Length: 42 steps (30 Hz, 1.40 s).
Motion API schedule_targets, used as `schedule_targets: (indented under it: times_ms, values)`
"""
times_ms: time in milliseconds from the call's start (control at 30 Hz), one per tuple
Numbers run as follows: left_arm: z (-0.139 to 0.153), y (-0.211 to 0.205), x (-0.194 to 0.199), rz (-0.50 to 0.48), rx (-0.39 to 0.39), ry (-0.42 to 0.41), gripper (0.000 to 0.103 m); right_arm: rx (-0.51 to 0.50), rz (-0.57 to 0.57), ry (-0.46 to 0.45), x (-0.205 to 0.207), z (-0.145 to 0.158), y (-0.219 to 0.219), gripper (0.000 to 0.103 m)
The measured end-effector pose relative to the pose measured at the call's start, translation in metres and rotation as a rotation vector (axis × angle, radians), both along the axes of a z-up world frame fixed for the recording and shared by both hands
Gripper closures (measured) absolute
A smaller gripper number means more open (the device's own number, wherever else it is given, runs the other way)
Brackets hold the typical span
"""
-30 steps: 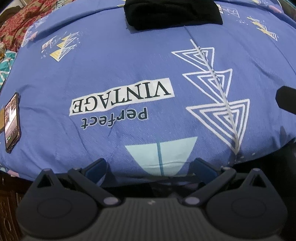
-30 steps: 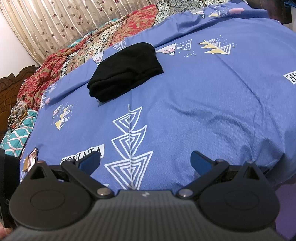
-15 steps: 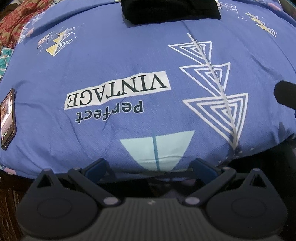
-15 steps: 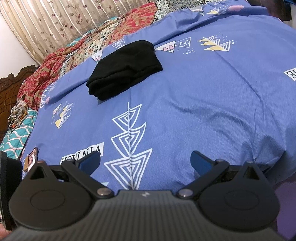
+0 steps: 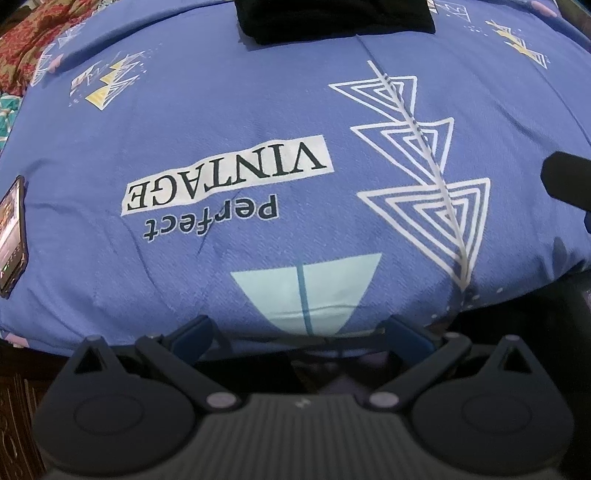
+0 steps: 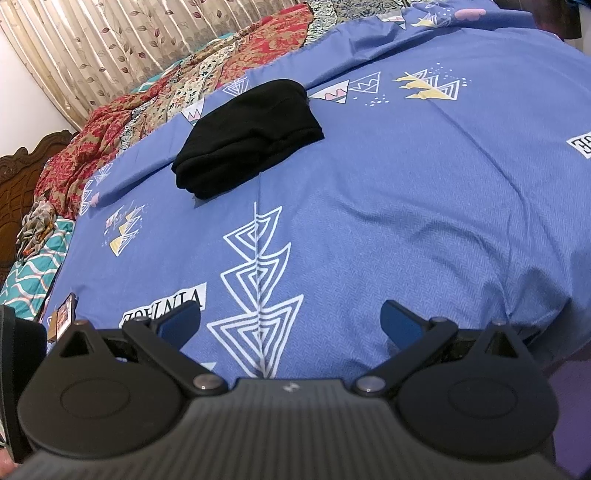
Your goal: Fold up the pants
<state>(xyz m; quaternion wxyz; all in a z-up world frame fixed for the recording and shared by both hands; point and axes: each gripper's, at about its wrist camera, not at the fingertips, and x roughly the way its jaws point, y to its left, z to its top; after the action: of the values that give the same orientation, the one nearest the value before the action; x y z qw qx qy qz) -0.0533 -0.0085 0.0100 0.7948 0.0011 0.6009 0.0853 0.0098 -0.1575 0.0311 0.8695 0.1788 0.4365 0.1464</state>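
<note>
Left wrist view: low at near edge of bed, facing straight across blue bedsheet [image 5: 221,122]; left gripper [image 5: 301,332] fills bottom of frame; "VINTAGE" print [image 5: 227,181] close, upside down; folded black pants [image 5: 332,16] at far top edge, cut off.

Right wrist view: higher, angled left across bed toward curtain [image 6: 122,40] and headboard [image 6: 22,177]; right gripper [image 6: 290,321] at bottom.

Shared: pants [image 6: 247,138], triangle print [image 5: 417,162] [image 6: 258,291], phone [image 5: 11,236] [image 6: 62,317], "VINTAGE" print [image 6: 166,306].

Black pants [image 6: 245,138] on blue triangle-print bedsheet [image 6: 406,206]; possibly red floral quilt [image 6: 122,122].
</note>
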Motion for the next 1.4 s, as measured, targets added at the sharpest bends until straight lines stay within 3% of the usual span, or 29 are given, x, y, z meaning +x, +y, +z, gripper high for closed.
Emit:
schedule_targets:
  times_ms: [1400]
  values:
    - [-0.0055,-0.0016,-0.0009,-0.017,-0.013,0.018,0.0,0.001,-0.002,0.007,0.0014,-0.0015,-0.0025,0.0]
